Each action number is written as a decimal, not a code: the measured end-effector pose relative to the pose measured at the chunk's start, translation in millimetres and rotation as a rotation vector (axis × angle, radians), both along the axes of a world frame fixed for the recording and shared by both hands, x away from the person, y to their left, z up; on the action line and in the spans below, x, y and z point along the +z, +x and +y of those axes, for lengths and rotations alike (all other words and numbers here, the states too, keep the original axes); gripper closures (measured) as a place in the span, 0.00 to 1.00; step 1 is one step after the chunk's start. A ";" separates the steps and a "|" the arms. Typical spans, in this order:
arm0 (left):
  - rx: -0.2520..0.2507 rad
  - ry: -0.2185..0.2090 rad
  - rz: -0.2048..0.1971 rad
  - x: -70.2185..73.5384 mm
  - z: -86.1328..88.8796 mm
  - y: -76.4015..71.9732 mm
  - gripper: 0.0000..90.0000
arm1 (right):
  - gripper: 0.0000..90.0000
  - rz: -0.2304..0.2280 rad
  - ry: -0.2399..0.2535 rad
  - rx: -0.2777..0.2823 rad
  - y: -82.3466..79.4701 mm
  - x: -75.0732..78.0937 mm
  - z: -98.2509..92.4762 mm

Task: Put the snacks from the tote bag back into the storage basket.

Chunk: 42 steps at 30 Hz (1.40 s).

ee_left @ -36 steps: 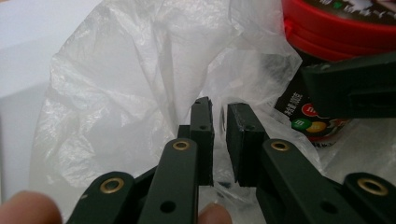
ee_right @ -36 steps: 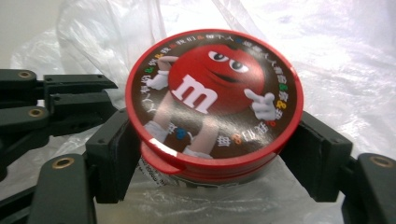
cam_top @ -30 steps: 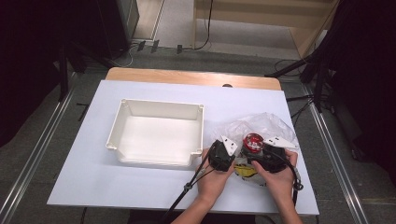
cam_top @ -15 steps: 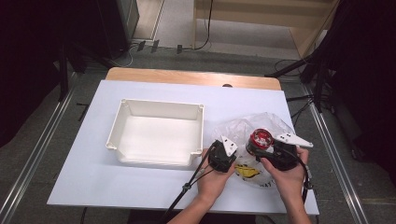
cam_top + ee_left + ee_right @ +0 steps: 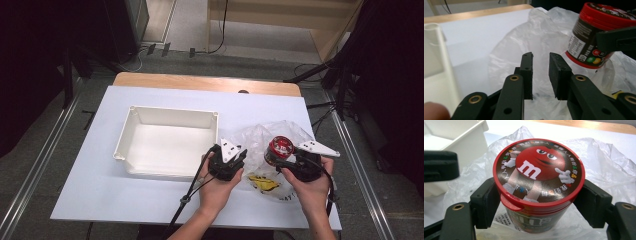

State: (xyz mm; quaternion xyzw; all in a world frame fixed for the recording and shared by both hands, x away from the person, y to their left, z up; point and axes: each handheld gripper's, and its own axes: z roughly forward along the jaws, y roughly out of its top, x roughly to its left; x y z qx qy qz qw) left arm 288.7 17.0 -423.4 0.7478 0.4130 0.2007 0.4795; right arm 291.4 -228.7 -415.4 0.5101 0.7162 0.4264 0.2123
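My left jaws (image 5: 541, 75) have just been opening and stand a little apart with nothing between them, clear of the bag (image 5: 260, 142). My right jaws (image 5: 536, 197) clamp the tub (image 5: 537, 185), lifted out over the counter's (image 5: 150, 210) near right corner. I judge it ready for the bin (image 5: 131, 150).

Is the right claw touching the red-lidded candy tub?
Touching. In the right gripper view, the right claw has both black pads pressed against the sides of the candy tub, just below its red lid.
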 end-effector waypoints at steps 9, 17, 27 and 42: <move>-0.029 -0.058 -0.026 16.6 37.1 -3.3 0.79 | 0.29 0.008 0.018 0.007 -0.7 3.4 1.6; -0.001 -0.094 -0.041 21.0 83.2 -8.6 0.73 | 0.29 0.013 0.049 0.048 -1.0 6.4 6.0; 0.075 -0.116 -0.054 21.7 151.8 -16.8 0.59 | 0.29 0.029 0.076 0.073 -0.8 7.5 13.8; 0.189 -0.146 -0.071 13.9 212.9 -31.4 0.51 | 0.29 0.037 0.073 0.103 0.5 7.1 23.7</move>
